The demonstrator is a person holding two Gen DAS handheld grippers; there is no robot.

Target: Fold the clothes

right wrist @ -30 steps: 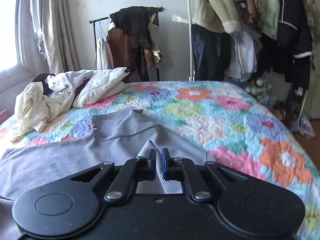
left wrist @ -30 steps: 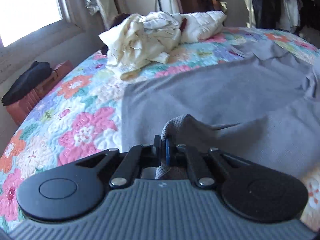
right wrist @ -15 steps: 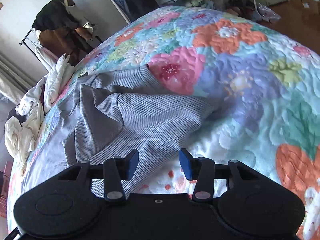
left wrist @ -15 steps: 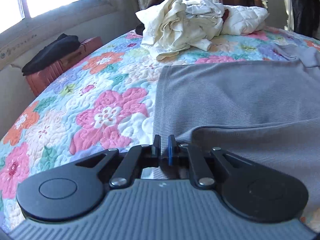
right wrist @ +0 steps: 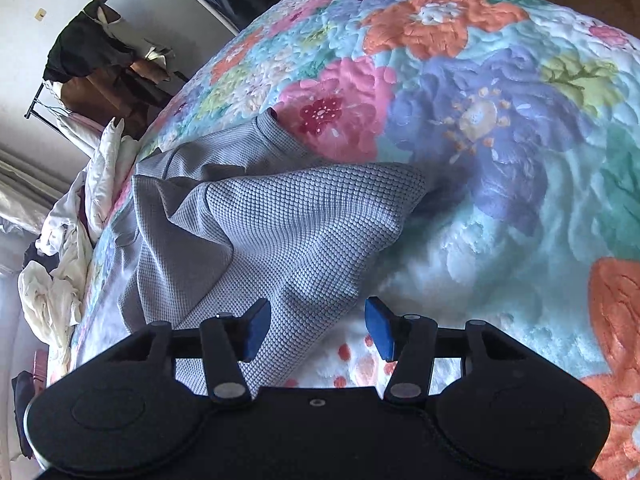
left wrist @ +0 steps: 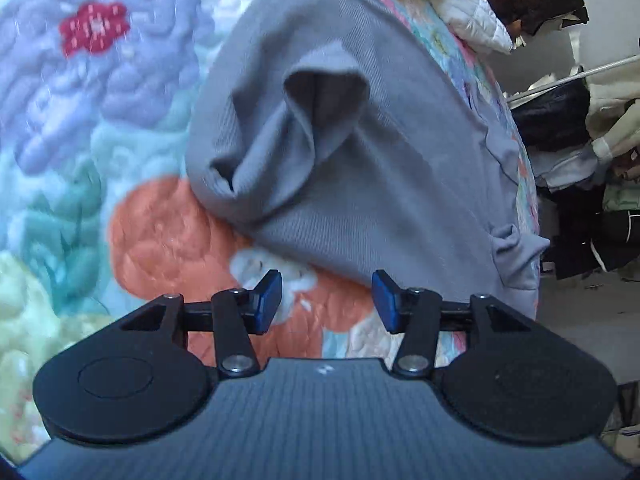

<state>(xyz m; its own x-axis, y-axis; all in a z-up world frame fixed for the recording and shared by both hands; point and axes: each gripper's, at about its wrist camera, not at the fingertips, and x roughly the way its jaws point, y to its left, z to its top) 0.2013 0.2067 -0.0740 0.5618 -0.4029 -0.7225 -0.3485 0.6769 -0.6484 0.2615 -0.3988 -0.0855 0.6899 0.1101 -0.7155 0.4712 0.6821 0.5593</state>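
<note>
The grey top [left wrist: 392, 152] lies spread on the bed's floral quilt [left wrist: 132, 152], partly doubled over: in the left view a loose sleeve end stands up in an open loop on top of the body, and in the right view a waffle-knit flap rests folded across the rest of the cloth. The left gripper [left wrist: 326, 300] hovers just short of the top's near edge with its blue fingers [left wrist: 267, 294] spread and nothing between them. The right gripper [right wrist: 318, 328] is likewise spread wide; the flap's lower edge runs under its left finger, but the cloth is not pinched. Judging by this, a fold is either being set up or has just been let go, and the scene fits both. Whichever it is, a clean result depends on flattening that raised sleeve loop so it does not bulk inside the layers, and on taking edges at matching points so that they line up squarely. The left view alone shows the sleeve loop, the top's far hem hanging over the bed edge and a garment rack beyond. Only the right view shows the knit texture, the ribbed collar [right wrist: 276, 128], and the heap of pale laundry [right wrist: 60, 264] further along the bed.
</note>
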